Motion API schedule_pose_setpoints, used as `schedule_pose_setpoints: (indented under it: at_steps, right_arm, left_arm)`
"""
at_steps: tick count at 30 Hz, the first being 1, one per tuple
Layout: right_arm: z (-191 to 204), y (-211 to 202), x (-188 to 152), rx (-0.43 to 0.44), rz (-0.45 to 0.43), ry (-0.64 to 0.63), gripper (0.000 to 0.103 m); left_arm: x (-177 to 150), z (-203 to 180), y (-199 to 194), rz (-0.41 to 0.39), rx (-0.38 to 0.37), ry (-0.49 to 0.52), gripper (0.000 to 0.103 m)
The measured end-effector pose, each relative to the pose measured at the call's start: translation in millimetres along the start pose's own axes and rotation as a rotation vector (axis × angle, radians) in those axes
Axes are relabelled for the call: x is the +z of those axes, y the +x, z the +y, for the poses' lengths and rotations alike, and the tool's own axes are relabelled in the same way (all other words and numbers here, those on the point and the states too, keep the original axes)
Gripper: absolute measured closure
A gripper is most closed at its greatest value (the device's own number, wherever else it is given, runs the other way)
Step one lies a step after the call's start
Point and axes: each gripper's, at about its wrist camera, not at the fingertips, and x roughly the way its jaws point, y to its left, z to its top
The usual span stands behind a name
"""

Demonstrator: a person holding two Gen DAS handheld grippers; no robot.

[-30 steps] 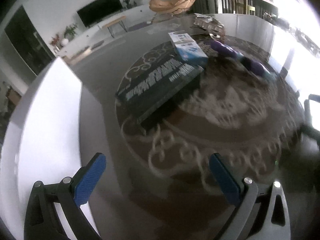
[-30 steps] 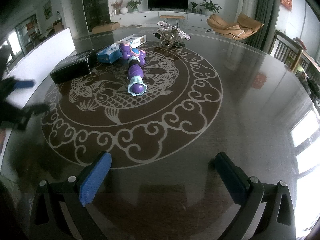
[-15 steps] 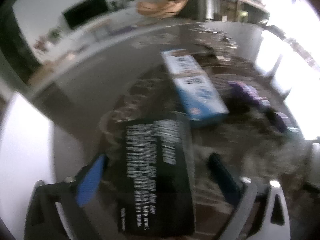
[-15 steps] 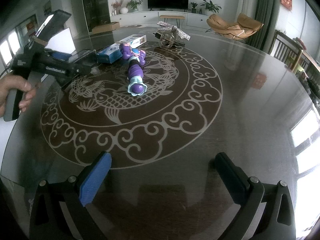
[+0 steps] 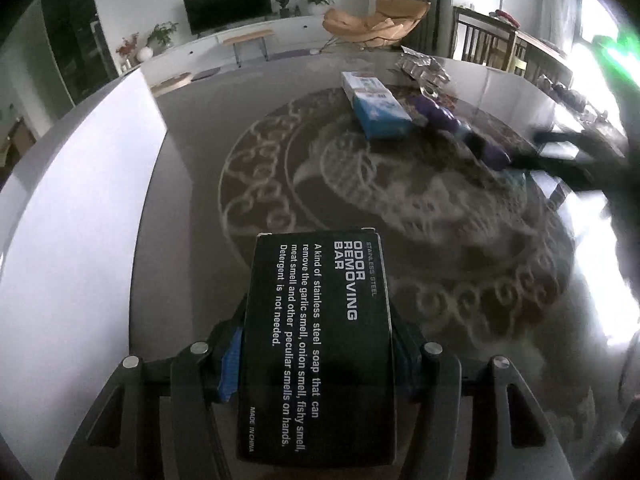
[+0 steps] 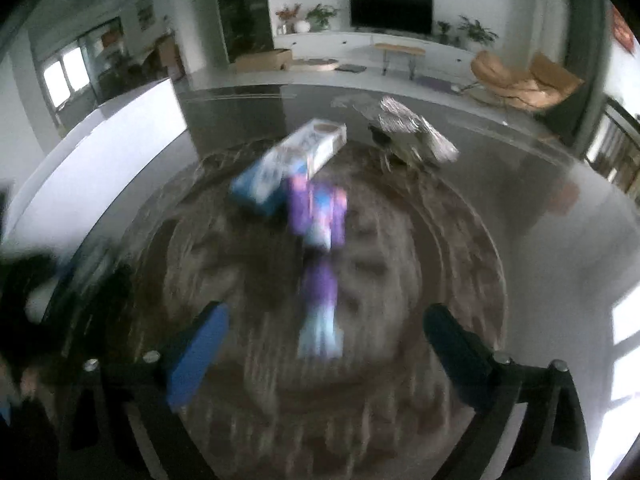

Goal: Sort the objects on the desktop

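One black box (image 5: 316, 344) now sits between the left gripper's (image 5: 316, 356) jaws, which have just been closing and press on its two long sides; a second ago they stood wide over bare tabletop (image 5: 192, 184) with the box well ahead. That reads as the first pick of the sort secured, with carrying it off the likely next step. Its long axis runs straight along the jaws, near end at the camera, far end pointing toward the tabletop's middle, printed face up. Beyond it lie a blue box (image 5: 378, 110) and a purple toy (image 5: 460, 130), the toy's length running near to far. Over that toy the right gripper (image 6: 324, 350) has swung in, jaws just starting to narrow but open, nothing touched. A silver model (image 6: 412, 136) waits farther off.
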Motion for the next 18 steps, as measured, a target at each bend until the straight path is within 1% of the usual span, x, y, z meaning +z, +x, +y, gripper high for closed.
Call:
schedule_pose_setpoints:
  at_steps: [1,2,3,4,5,6,7,11,14,18]
  right_arm:
    - [-2.5,13.2,10.4,0.017,0.045,0.004,0.016]
    - [-4.5,28.0,17.9,0.042,0.105,0.011,0.032]
    - [-3.7,37.9,21.2,0.045,0.146,0.006,0.04]
    - [1.9,38.1,22.8,0.018,0.122,-0.034,0.046]
    - [8.8,39.3,24.1,0.018,0.119,-0.077,0.075]
    - [14.2,41.8,24.2,0.013,0.132,-0.103,0.08]
    - [18.1,42.0,23.6,0.009,0.134,-0.109,0.081]
    - [23.7,23.4,18.8,0.093,0.114,-0.025,0.082]
    - [22.5,-1.4,17.5,0.16,0.094,0.054,0.082]
    - [34.5,-40.6,31.3,0.288,0.037,0.114,0.082]
  left_arm:
    - [-6.1,1.1,-3.5,-0.002,0.0,-0.009,0.045]
    - [-11.3,3.0,-6.8,-0.004,-0.002,-0.022,0.045]
    - [-9.0,2.4,-10.0,-0.007,-0.005,-0.037,0.045]
    - [-9.8,3.8,-11.0,-0.011,-0.004,-0.047,0.045]
    - [-12.1,3.1,-13.6,-0.016,0.002,-0.053,0.045]
    - [-16.7,3.4,-16.5,-0.021,0.005,-0.059,0.045]
    - [-18.6,2.8,-19.1,-0.027,0.002,-0.064,0.045]
    - [-20.5,0.6,-40.2,-0.072,-0.045,-0.107,0.045]
    - [-16.1,3.3,-72.5,-0.135,-0.096,-0.157,0.045]
    - [-10.0,22.5,-121.7,-0.222,-0.15,-0.234,0.045]
